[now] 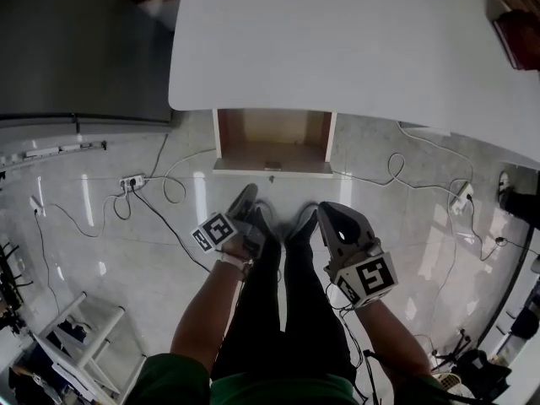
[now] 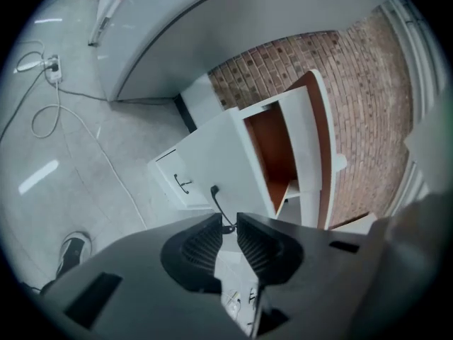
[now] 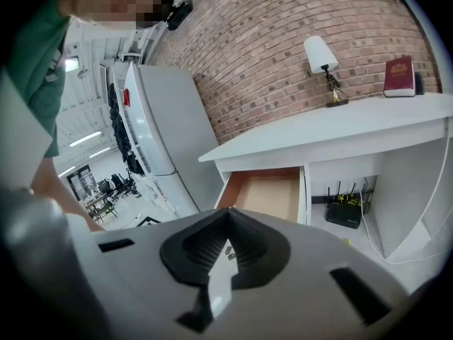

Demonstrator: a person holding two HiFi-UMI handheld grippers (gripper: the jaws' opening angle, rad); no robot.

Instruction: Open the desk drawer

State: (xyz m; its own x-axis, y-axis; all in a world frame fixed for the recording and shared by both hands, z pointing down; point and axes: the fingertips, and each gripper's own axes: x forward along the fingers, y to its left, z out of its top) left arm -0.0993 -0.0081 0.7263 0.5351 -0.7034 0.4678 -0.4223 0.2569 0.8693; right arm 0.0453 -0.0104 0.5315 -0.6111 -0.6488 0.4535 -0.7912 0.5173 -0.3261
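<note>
- Left tongs (image 2: 228, 222), ribbed black pads (image 2: 203, 246) slightly apart, empty; right tongs (image 3: 227, 213) closed, empty.
- White drawer (image 1: 270, 146), brown wood inside, stands open; its back hidden under smooth white surface (image 1: 337, 40).

**Where my three cameras sit**

My head camera looks steeply down on the table (image 1: 337, 40) and its open drawer (image 1: 272, 142). The cameras on my left tongs (image 1: 246, 199) and right tongs (image 1: 327, 213) face that drawer from nearby and lower down. All three views share it.
</note>
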